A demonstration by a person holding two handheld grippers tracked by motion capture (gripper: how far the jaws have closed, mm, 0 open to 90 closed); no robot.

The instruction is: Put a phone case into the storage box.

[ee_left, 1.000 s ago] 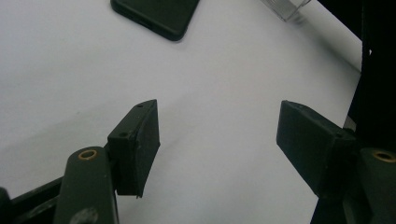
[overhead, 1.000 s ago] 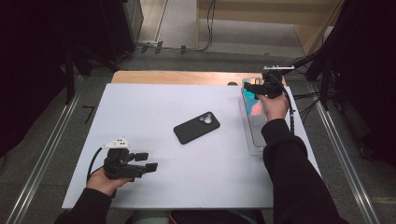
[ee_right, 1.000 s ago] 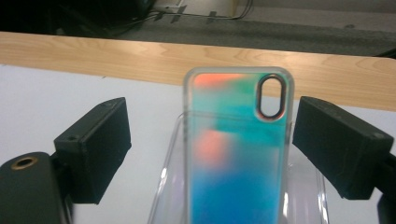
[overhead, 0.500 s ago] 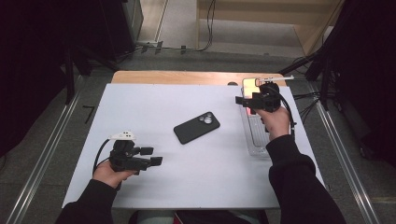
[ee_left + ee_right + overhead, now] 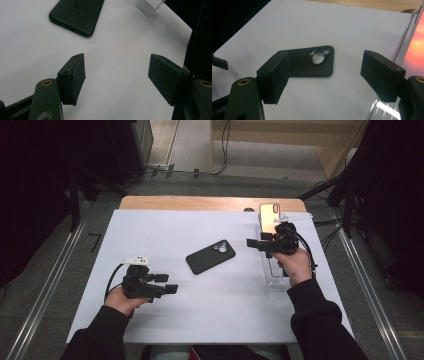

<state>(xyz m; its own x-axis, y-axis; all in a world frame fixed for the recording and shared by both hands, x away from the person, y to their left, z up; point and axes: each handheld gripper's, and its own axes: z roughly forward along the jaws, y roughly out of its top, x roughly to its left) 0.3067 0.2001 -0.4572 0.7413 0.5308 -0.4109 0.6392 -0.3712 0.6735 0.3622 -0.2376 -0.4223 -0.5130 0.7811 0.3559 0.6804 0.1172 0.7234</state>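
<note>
My right gripper (image 5: pixel 256 243) has swung off the clear tray (image 5: pixel 272 275) toward the black phone case (image 5: pixel 210 256), fingers closing yet empty; left gripper (image 5: pixel 167 285) fingers apart, empty.

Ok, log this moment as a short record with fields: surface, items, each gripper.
surface: white table top
black phone case: lies flat mid-table, camera cutout showing, untouched
phone: in clear tray at right edge
left gripper: open, empty, near front left
right gripper: jaws just been closing, nothing between them, beside tray, pointing at case
</note>
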